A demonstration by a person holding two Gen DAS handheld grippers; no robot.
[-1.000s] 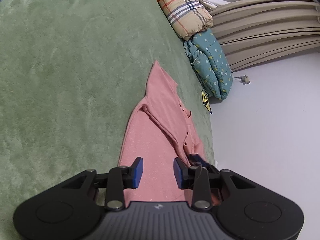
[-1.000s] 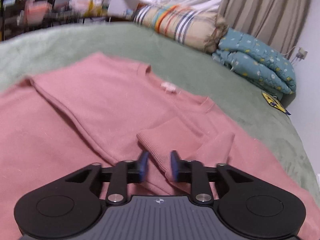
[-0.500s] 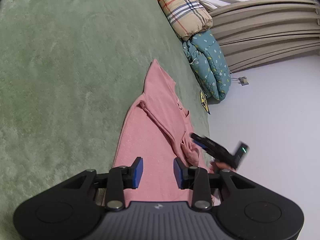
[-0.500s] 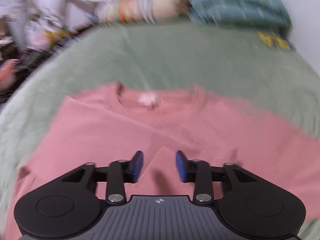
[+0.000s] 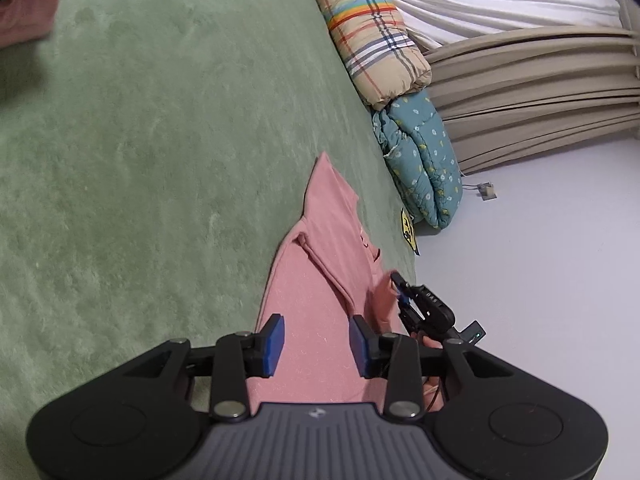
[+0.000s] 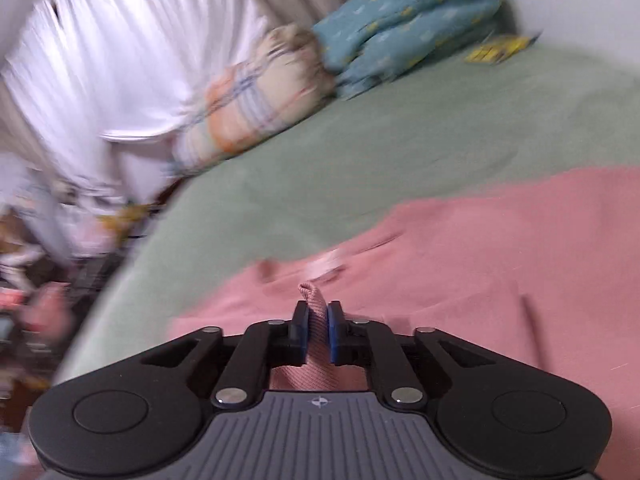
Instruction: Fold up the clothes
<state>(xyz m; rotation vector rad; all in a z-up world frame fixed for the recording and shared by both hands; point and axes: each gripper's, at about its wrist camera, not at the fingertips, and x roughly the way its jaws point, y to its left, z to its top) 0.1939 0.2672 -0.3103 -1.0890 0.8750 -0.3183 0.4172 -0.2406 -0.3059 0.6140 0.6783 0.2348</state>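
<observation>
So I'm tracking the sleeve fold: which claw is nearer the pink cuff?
Right. The right claw is clamped on the pink cuff; the left claw hovers open above the sweater body, apart from it.

No readable text; yellow tag [image 5: 409,227] beside teal quilt [image 5: 420,164] too small.

Soft cloth nearly everywhere, hard matt plastic on the tools.

The pink sweater [image 5: 316,280] is a matt, fine knit, its ribbed cuff [image 6: 316,320] coarser. The green bed cover [image 5: 160,160] looks plush and napped, slightly mottled. The plaid quilt [image 5: 372,40] and the teal flowered quilt [image 5: 424,160] are puffy, stitched cloth; the beige curtain [image 5: 540,92] hangs in smooth pleats. The left tool [image 5: 316,340] and right tool [image 6: 318,328] are matt black plastic with ribbed grey tops, shiny metal pins and blue rubbery pads [image 5: 274,340].
</observation>
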